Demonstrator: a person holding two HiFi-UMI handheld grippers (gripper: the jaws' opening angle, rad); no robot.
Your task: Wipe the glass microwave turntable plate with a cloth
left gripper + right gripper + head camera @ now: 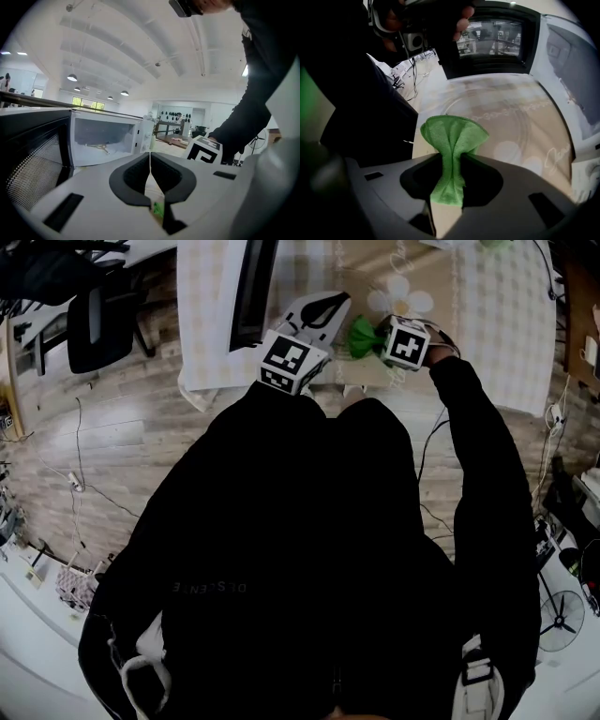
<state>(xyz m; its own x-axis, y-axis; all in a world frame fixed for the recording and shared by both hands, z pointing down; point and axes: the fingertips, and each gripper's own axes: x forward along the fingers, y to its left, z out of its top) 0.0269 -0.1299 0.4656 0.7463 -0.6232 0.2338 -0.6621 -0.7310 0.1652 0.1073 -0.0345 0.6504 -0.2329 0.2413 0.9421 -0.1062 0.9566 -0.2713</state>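
The clear glass turntable plate (499,117) lies flat on the patterned tablecloth in front of the microwave; only its round rim lines show. My right gripper (452,157) is shut on a bunched green cloth (452,136), whose fan-shaped end sticks out just short of the plate's near rim. In the head view the cloth (363,337) sits between the two grippers. My left gripper (150,159) is shut, its pads meeting with nothing visible between them. It points at the open microwave cavity (103,138). From above, the left gripper (330,304) is over the table's near edge.
The microwave door (33,164) stands swung open at the left, dark with a mesh window. A roller ring (101,147) lies inside the cavity. The table (487,306) has a checked cloth with flower prints. Chairs and cables lie on the wood floor.
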